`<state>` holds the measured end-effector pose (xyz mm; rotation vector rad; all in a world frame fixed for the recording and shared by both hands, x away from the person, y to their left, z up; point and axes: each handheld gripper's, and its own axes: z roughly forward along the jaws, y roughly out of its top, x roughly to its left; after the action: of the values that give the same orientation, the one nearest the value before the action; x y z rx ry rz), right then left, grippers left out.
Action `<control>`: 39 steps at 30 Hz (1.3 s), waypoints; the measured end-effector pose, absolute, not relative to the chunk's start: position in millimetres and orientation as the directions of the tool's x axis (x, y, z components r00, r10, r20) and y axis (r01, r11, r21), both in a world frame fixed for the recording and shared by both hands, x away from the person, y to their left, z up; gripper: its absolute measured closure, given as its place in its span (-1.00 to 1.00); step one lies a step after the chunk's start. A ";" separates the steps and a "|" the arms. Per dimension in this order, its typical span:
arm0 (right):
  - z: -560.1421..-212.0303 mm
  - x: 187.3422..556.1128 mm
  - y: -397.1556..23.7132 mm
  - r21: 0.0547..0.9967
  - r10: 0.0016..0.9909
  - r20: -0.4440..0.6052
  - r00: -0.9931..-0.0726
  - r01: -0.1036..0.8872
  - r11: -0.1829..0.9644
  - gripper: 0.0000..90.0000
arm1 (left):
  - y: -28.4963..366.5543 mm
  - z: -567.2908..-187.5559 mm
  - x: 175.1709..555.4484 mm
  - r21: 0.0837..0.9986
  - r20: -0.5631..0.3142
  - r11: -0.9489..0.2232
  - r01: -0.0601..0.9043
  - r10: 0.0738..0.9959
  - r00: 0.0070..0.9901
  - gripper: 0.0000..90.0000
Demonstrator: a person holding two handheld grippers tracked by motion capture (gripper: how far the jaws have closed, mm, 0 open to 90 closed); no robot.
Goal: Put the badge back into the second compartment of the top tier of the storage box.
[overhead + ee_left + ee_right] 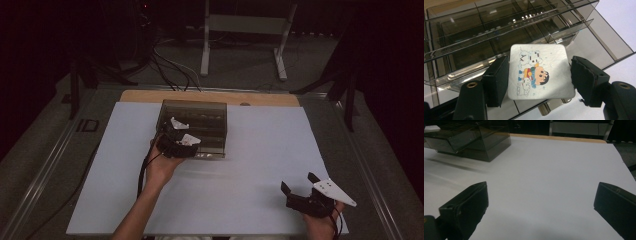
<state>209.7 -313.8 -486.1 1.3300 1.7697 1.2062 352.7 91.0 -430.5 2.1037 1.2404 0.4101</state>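
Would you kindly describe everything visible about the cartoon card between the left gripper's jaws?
The cartoon card is a white, roughly square piece with rounded corners, printed with a black-haired child in red and yellow beside white animals. It looks like thin card or a sticker. It sits face up between the jaws of the left gripper, over the smoky transparent organiser box. Whether both pads press it is unclear.

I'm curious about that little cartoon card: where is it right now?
In the left gripper view, the cartoon card sits between the left tongs, over the front edge of the smoky plastic organizer box.
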 end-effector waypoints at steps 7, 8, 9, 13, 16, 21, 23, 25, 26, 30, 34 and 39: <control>-486.0 209.5 -313.9 0.916 0.950 0.050 -0.308 0.393 0.079 -1.00 | 91.0 -433.0 352.8 0.669 -0.058 -0.330 0.666 0.870 0.490 -0.23; -486.0 209.5 -313.9 0.916 0.950 0.050 -0.308 0.393 0.079 -1.00 | 91.3 -433.1 352.9 0.668 -0.058 -0.329 0.667 0.871 0.488 -0.23; -486.0 209.5 -313.9 0.916 0.950 0.050 -0.308 0.393 0.079 -1.00 | 91.3 -433.1 352.9 0.668 -0.058 -0.329 0.667 0.871 0.488 -0.23; -485.9 209.4 -313.8 0.916 0.950 0.049 -0.309 0.392 0.080 -1.00 | 91.4 -432.4 352.5 0.671 -0.063 -0.321 0.668 0.874 0.483 -0.23; -485.9 209.5 -313.7 0.916 0.950 0.050 -0.308 0.392 0.079 -1.00 | 91.4 -431.9 352.5 0.673 -0.068 -0.315 0.669 0.874 0.480 -0.23; -486.0 209.6 -313.7 0.916 0.950 0.049 -0.309 0.393 0.080 -1.00 | 91.6 -431.1 352.6 0.676 -0.076 -0.306 0.670 0.876 0.476 -0.23; -486.1 209.6 -313.5 0.916 0.950 0.049 -0.309 0.393 0.081 -1.00 | 91.5 -430.8 352.4 0.677 -0.077 -0.307 0.669 0.875 0.479 -0.23; -486.1 209.6 -313.5 0.916 0.950 0.049 -0.309 0.392 0.081 -1.00 | 90.9 -430.6 351.9 0.679 -0.082 -0.305 0.668 0.872 0.482 -0.24; -486.1 209.7 -313.5 0.916 0.950 0.049 -0.309 0.392 0.081 -1.00 | 90.5 -430.4 351.6 0.680 -0.085 -0.308 0.665 0.868 0.489 -0.24; -486.1 209.6 -313.6 0.916 0.950 0.049 -0.308 0.392 0.080 -1.00 | 88.1 -429.4 350.3 0.685 -0.089 -0.315 0.657 0.859 0.505 -0.24; -486.1 209.6 -313.5 0.916 0.950 0.048 -0.309 0.392 0.081 -1.00 | 87.7 -429.2 350.4 0.688 -0.092 -0.312 0.655 0.858 0.505 -0.24; -486.2 209.8 -313.7 0.916 0.950 0.049 -0.309 0.393 0.080 -1.00 | 88.1 -428.9 350.5 0.691 -0.090 -0.314 0.652 0.857 0.508 -0.29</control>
<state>209.8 -313.7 -486.2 1.3292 1.7695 1.2064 350.5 88.1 -428.9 2.0685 1.2286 0.3851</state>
